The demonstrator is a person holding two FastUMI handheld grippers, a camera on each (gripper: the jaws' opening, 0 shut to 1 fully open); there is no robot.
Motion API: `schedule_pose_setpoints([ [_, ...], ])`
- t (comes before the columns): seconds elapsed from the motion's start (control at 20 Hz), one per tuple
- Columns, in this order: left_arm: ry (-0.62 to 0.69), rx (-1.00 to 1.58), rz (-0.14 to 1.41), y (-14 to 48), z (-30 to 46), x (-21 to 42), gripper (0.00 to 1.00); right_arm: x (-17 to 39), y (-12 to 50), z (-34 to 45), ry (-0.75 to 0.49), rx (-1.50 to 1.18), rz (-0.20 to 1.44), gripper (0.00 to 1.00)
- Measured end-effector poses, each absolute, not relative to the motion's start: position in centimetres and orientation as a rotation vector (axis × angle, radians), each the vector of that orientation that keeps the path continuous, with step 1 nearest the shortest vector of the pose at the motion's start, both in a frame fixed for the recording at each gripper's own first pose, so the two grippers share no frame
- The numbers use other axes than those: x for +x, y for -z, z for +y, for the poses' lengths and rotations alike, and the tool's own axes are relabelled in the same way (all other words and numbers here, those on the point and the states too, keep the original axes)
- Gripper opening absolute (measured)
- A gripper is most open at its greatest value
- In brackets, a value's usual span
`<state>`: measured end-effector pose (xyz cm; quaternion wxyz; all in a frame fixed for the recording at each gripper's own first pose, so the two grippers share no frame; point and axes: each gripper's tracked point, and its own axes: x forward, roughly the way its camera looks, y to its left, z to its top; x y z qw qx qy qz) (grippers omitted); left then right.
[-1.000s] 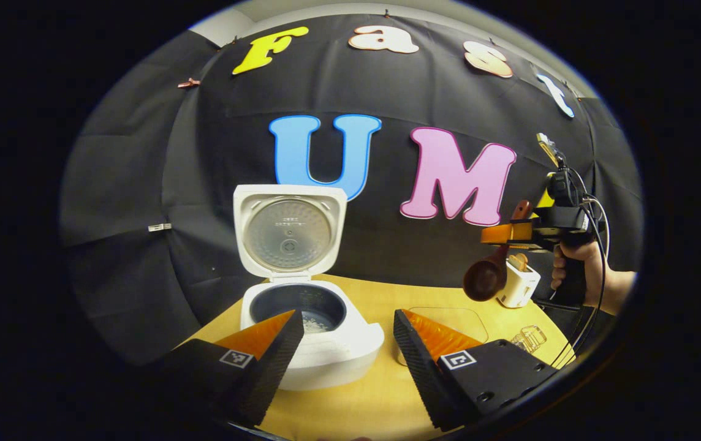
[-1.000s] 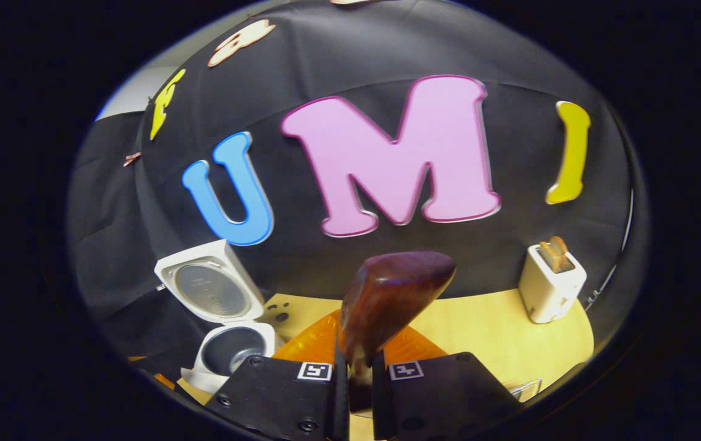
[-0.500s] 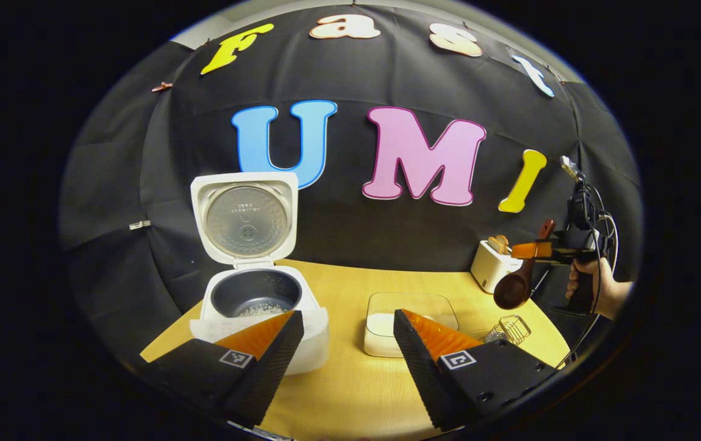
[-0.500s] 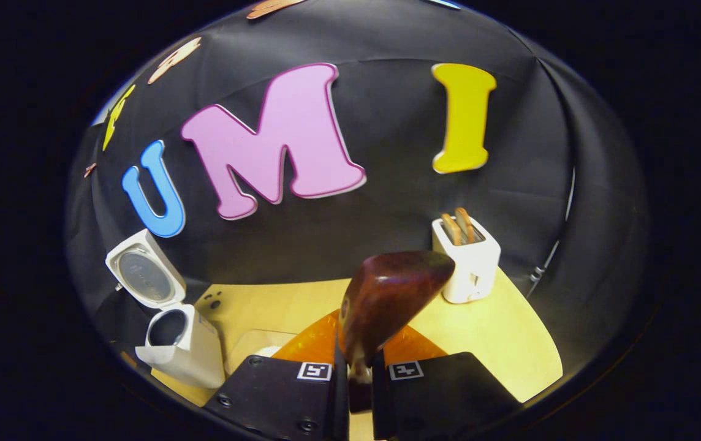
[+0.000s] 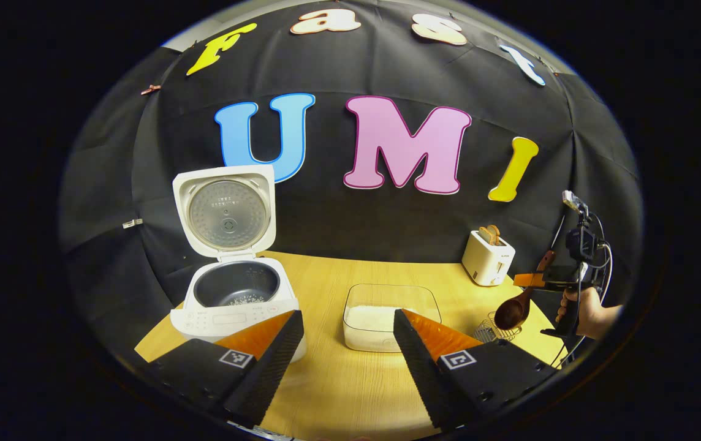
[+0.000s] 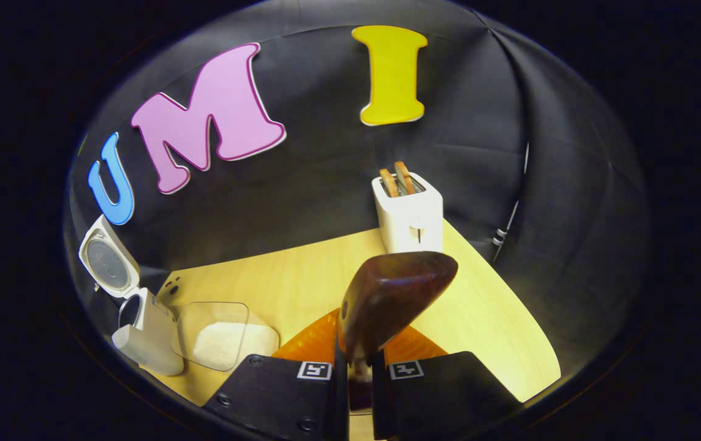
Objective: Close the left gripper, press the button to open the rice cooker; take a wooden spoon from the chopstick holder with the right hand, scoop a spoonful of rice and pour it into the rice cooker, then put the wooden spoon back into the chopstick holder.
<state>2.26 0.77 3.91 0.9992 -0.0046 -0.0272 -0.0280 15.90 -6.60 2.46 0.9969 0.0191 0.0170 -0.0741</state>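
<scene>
One wooden spoon (image 6: 394,294) in the right gripper (image 6: 355,373), two toast slices (image 6: 396,178).

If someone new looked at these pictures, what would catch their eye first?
Probably the white rice cooker at the table's left, its lid standing open over a dark pot. Next, the dark brown wooden spoon clamped in the right gripper, hanging above the wire holder. A clear container of rice sits mid-table.
</scene>
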Motion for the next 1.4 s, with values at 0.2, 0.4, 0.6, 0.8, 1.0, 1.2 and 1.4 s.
schedule_pose_setpoints([
  [0.2, 0.032, -0.008, -0.067, -4.6, 1.5, 2.2, 0.95, 16.9, 1.0, -7.4, 0.171, 0.108, 0.101, 0.19],
  [0.4, -0.009, 0.004, -0.090, -5.9, 3.6, 2.2, 0.95, 17.5, 3.3, -7.2, 0.195, 0.130, 0.147, 0.19],
  [0.6, -0.054, 0.006, -0.121, -7.5, 6.7, 2.6, 0.95, 17.7, 4.0, -6.3, 0.191, 0.107, 0.163, 0.21],
  [0.8, -0.104, 0.003, -0.174, -10.3, 10.8, 3.4, 0.95, 17.0, 3.2, -5.7, 0.209, 0.142, 0.142, 0.41],
  [1.0, -0.114, -0.023, -0.227, -14.0, 14.7, 4.8, 0.95, 14.4, 1.7, -6.3, 0.261, 0.166, 0.119, 1.00],
  [1.2, -0.120, -0.052, -0.271, -18.2, 18.9, 7.0, 0.94, 10.7, 1.2, -6.4, 0.309, 0.171, 0.088, 0.98],
  [1.4, -0.138, -0.047, -0.321, -22.2, 22.9, 10.0, 0.94, 7.8, 3.0, -5.9, 0.372, 0.145, 0.085, 0.98],
])
